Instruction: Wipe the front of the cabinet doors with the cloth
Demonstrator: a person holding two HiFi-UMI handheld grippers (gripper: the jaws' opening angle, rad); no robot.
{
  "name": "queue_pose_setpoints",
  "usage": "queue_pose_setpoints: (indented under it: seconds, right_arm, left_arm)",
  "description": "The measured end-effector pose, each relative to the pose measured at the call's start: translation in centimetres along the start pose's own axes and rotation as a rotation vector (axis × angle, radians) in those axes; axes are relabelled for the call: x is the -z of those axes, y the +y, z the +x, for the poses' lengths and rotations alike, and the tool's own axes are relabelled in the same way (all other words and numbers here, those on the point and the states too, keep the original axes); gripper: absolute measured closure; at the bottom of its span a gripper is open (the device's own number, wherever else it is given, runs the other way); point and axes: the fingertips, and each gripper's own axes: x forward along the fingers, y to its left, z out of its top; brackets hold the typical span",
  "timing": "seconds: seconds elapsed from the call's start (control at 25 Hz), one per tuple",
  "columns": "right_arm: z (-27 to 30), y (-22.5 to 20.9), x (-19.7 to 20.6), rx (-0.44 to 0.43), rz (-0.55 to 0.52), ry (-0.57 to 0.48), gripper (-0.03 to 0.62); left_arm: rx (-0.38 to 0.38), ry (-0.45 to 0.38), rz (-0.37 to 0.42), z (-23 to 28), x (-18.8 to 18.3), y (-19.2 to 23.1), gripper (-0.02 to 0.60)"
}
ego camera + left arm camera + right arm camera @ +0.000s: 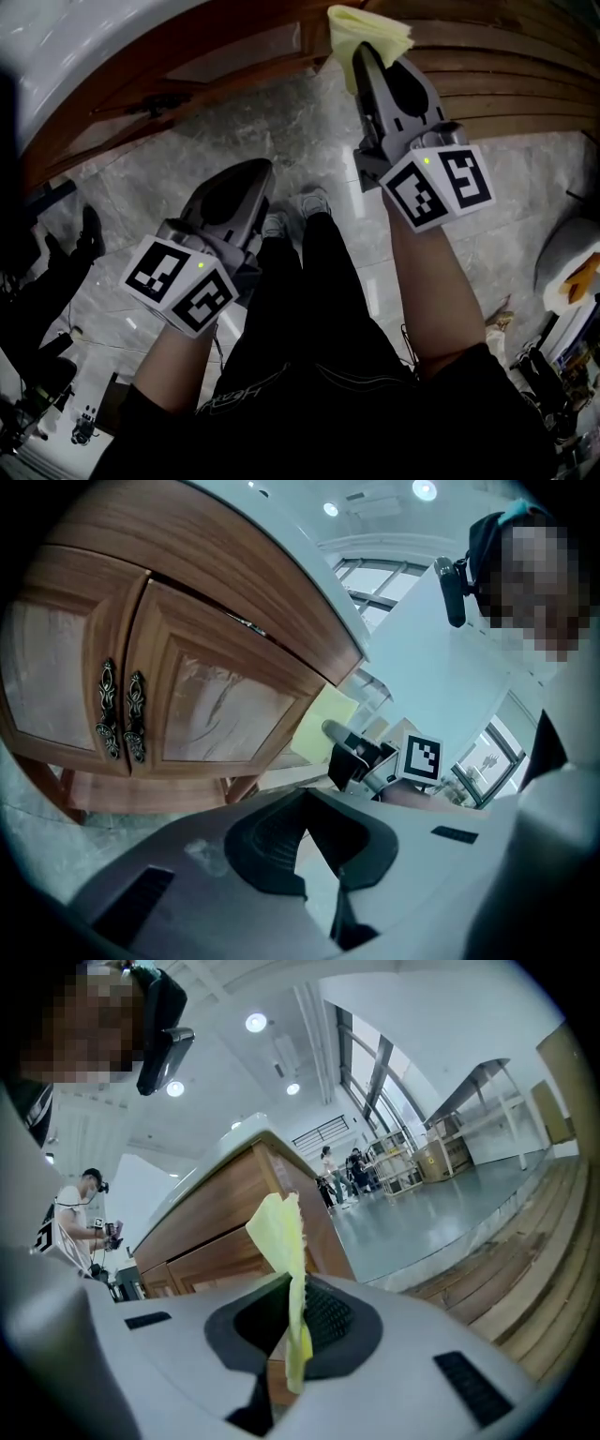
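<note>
Clamping the cloth, right tool hovers at cabinet corner.

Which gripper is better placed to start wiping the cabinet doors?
Right. The right gripper is shut on the yellow cloth, raised close to the cabinet. The left gripper holds nothing and sits lower, farther back.
</note>
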Motion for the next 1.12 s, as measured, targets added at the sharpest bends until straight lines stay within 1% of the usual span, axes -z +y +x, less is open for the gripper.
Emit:
queue_pose_setpoints:
  seconds: [0.28, 0.48, 0.76, 0.96, 1.12]
  right_arm:
    - [-0.5, -0.8, 0.3, 0.032, -0.015, -0.003, 0.553]
    - [-0.7, 0.7, 1.5, 0.005, -0.024, 0.028, 0.553]
    - [-0.1, 5.3, 4.8, -0.097, -0.037, 0.103, 0.553]
    - [1.5, 10.1, 7.9, -0.209, -0.057, 0.182, 0.553]
    - [3.2, 13.9, 10.1, -0.298, -0.11, 0.235, 0.553]
  left_arm:
    - [0.001, 0.003, -0.003, -0.1, 0.2, 0.5, 0.575]
    - [-0.017, -0.018, -0.021, -1.4, 0.0, 1.3, 0.575]
    - [-0.055, -0.06, -0.059, -3.8, 0.6, 3.0, 0.575]
    - [-0.092, -0.083, -0.103, -6.1, 1.8, 4.8, 0.575]
    - [-0.13, -0.104, -0.133, -8.1, 2.5, 6.5, 0.575]
